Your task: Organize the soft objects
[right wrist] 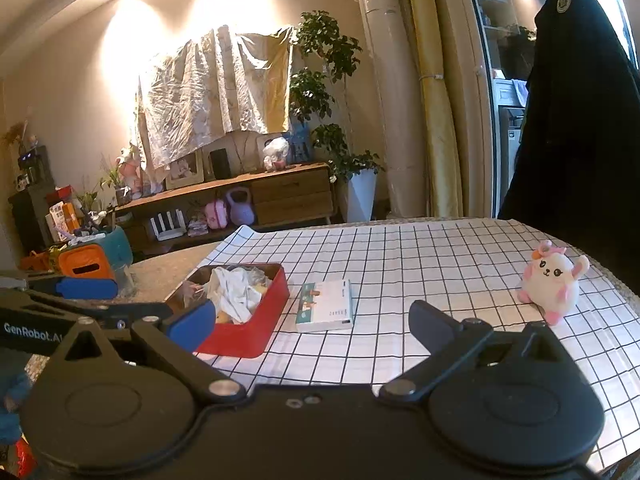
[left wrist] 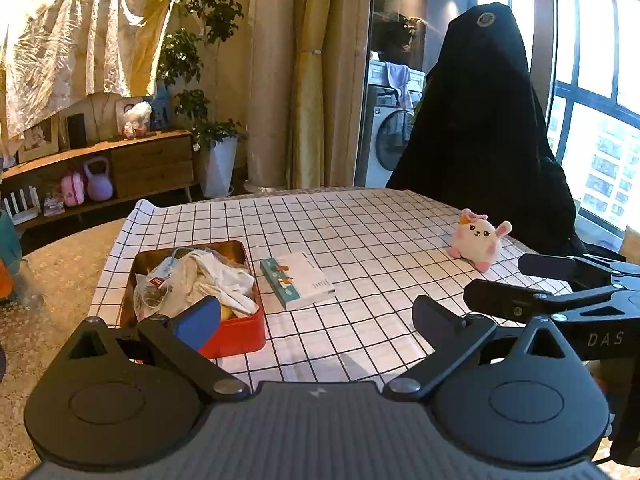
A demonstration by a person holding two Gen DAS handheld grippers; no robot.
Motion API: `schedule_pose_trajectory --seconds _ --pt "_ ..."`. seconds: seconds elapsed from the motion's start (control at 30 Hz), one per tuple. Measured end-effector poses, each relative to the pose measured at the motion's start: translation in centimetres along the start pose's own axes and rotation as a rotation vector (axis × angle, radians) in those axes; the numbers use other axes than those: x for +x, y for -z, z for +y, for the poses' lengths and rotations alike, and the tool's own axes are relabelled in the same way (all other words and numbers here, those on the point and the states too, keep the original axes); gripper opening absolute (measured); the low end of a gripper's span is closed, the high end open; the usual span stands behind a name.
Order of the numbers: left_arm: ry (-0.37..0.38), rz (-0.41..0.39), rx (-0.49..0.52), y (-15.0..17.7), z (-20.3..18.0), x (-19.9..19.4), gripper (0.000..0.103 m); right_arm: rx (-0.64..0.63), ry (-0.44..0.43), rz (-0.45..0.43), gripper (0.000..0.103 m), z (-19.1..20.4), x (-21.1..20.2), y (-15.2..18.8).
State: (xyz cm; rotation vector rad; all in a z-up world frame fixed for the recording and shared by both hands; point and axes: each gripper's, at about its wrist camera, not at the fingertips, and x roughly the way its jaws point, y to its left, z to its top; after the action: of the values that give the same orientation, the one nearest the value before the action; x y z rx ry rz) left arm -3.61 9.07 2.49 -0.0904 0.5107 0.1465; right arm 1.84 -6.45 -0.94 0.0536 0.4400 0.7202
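Observation:
A white and pink plush bunny [left wrist: 478,239] sits upright on the checked tablecloth at the far right; it also shows in the right wrist view [right wrist: 552,285]. A red tin box [left wrist: 236,330] at the left holds crumpled white cloth [left wrist: 208,280] and plastic bags; the box [right wrist: 256,328] and cloth [right wrist: 236,294] show in the right wrist view too. My left gripper [left wrist: 316,316] is open and empty above the near table edge, beside the box. My right gripper [right wrist: 312,322] is open and empty, near a small book. The right gripper's fingers [left wrist: 520,300] show at the right of the left wrist view.
A small white and teal book [left wrist: 298,280] lies flat between box and bunny, also in the right wrist view [right wrist: 326,311]. The checked tablecloth [left wrist: 360,232] covers the table. A black draped shape [left wrist: 484,132] stands behind the far right edge. A sideboard [right wrist: 248,196] lines the wall.

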Motion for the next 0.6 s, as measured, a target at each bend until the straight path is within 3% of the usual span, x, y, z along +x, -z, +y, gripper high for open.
schedule_pose_trajectory --seconds 0.6 --pt "-0.005 -0.005 0.003 -0.06 -0.32 -0.43 0.103 0.001 -0.004 0.007 0.103 -0.15 -0.25 -0.15"
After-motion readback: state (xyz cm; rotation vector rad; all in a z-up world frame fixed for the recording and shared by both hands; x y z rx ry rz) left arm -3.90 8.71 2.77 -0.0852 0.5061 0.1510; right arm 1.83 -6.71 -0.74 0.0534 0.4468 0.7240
